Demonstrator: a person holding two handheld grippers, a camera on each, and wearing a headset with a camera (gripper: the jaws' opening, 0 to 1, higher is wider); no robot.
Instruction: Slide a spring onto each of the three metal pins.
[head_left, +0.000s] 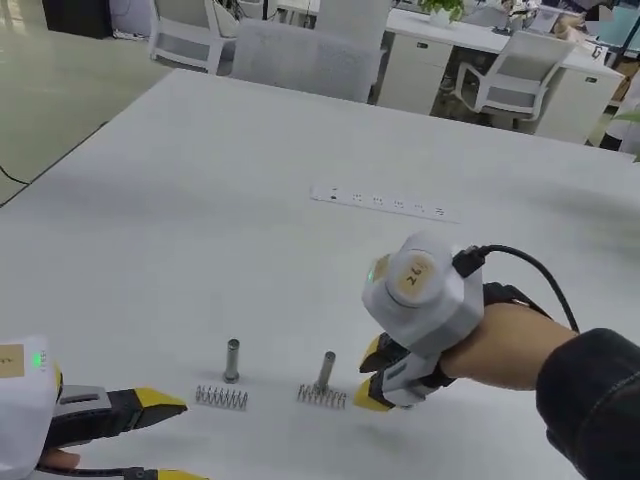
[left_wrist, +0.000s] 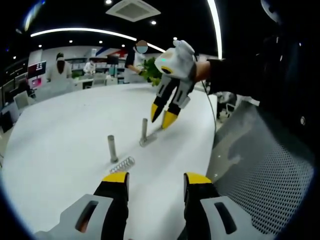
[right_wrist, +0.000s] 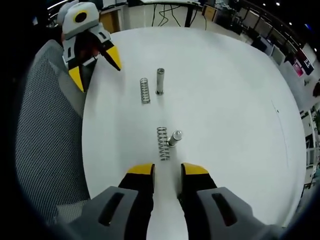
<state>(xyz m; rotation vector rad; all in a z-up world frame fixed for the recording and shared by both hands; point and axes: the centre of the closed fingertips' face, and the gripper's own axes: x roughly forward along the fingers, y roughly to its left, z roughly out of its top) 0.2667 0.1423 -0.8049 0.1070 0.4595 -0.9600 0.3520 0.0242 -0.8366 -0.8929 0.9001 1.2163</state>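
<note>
Head view cuts off my left gripper (head_left: 185, 440) at the bottom edge, jaws apart and empty; my right gripper (head_left: 368, 380), jaws slightly parted, hovers just beside a spring (head_left: 321, 397).

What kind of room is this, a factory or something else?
Probably an open-plan office, not a factory: a large white table with a power strip, office chairs, and white desks beyond.

Open-plan office, rows of white desks (head_left: 452, 34), swivel chairs (head_left: 512, 78), strip ceiling lights (left_wrist: 75, 31).
</note>
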